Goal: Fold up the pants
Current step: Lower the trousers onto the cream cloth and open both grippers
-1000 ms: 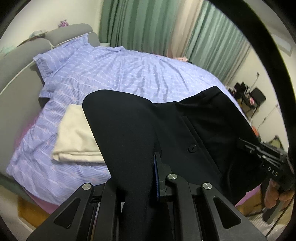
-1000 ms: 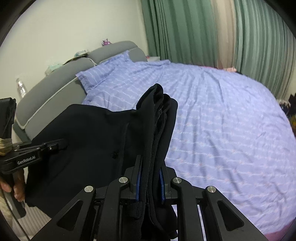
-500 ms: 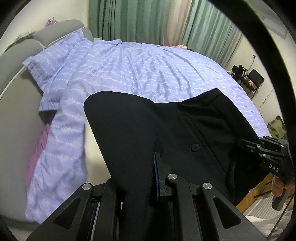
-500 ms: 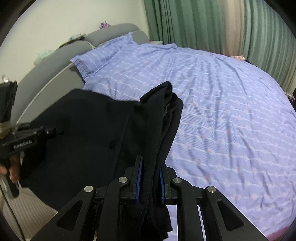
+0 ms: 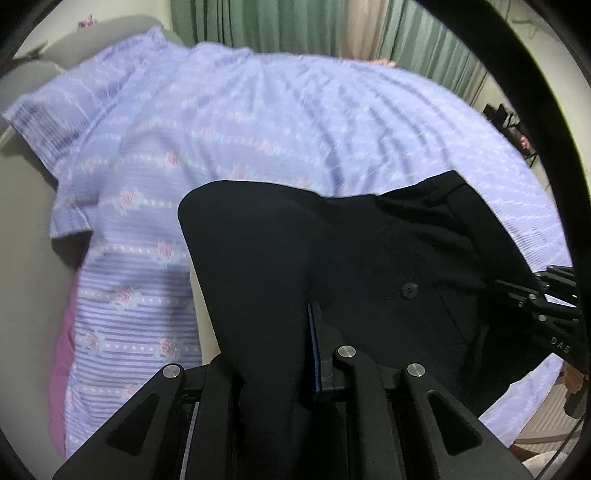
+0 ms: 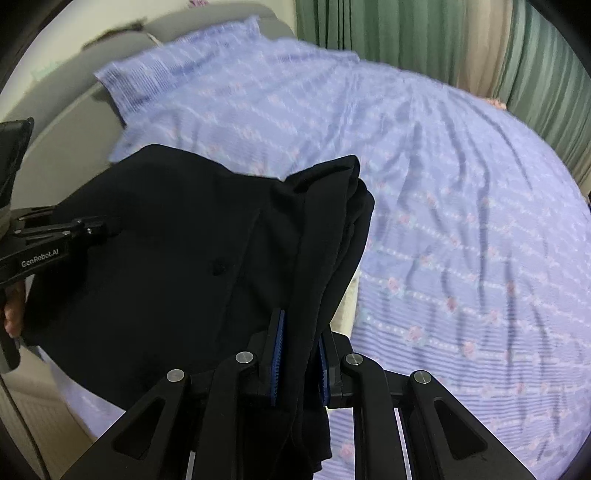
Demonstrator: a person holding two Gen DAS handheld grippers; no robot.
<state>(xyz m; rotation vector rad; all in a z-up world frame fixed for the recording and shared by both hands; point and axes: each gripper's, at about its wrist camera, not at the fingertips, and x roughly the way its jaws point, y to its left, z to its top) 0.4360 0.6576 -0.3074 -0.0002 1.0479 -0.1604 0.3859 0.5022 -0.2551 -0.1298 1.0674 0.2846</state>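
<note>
In the left wrist view, the left gripper (image 5: 280, 347) is nearly closed, its blue-padded fingers (image 5: 314, 354) pinching a fold of the black pants (image 5: 332, 258), which drape forward from the jaws and spread to the right. A round button (image 5: 409, 290) sits on the cloth right of the grip. At the right edge the right gripper (image 5: 517, 291) bites into the same garment, so the pants hang stretched between the two tools above the near part of the bed (image 5: 258, 129). The lilac flowered cover is blurred; it lies wide and bare beyond the far edge of the pants, and a strip of it shows to the left. Green curtains (image 5: 277, 22) close off the far side. In the right wrist view, the right gripper (image 6: 299, 354) is likewise almost closed, its blue pads (image 6: 277, 350) clamped on a bunched, layered edge of the pants (image 6: 184, 258) that rises up between them. The cloth runs left to the left gripper (image 6: 107, 227), held by a hand (image 6: 13, 306) at the left border. To the right and beyond, the bed (image 6: 461, 221) is open and wrinkled, with a pillow (image 6: 192, 70) and a grey headboard (image 6: 74, 122) at the far left.
</note>
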